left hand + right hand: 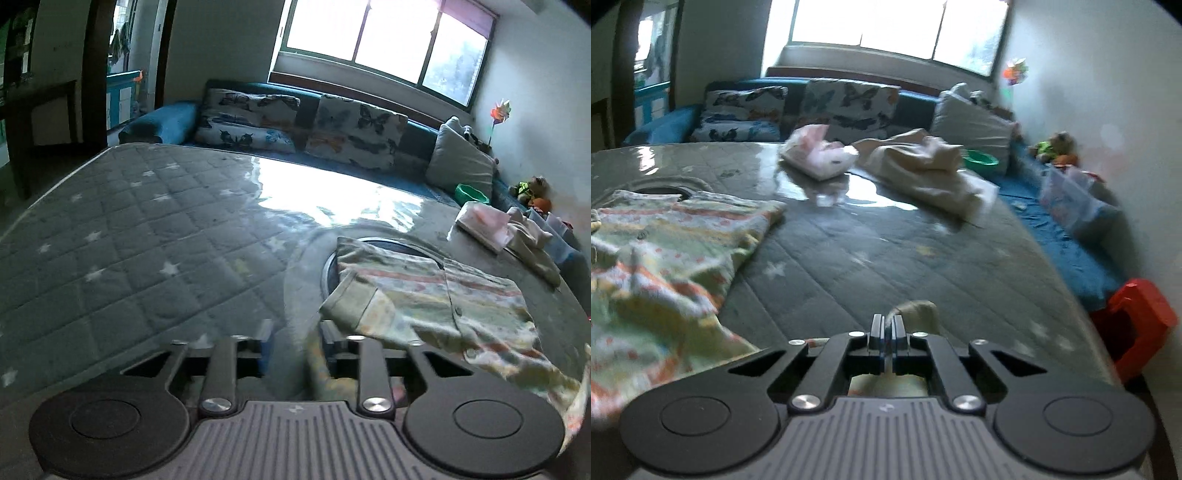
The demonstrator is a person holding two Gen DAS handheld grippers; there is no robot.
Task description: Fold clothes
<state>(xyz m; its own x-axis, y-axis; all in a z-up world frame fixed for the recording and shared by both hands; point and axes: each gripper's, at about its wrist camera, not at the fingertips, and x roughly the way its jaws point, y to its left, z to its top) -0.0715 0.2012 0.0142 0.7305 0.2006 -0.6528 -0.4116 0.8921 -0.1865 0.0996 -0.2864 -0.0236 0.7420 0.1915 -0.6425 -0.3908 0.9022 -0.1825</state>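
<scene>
The pastel striped, dotted cotton baby garment (436, 295) lies partly spread on the grey star-quilted mattress (129, 229). Right gripper (887, 325) is pinched shut on a pale cuff of cloth, seemingly this garment's sleeve. Left gripper (295, 332) stands partly open, empty, the hem just beside its right finger. Recommended: carry the sleeve across the chest, keeping the body flat.

L gripper (295, 341) jaws parted; R gripper (887, 326) pinched tight on cloth
</scene>
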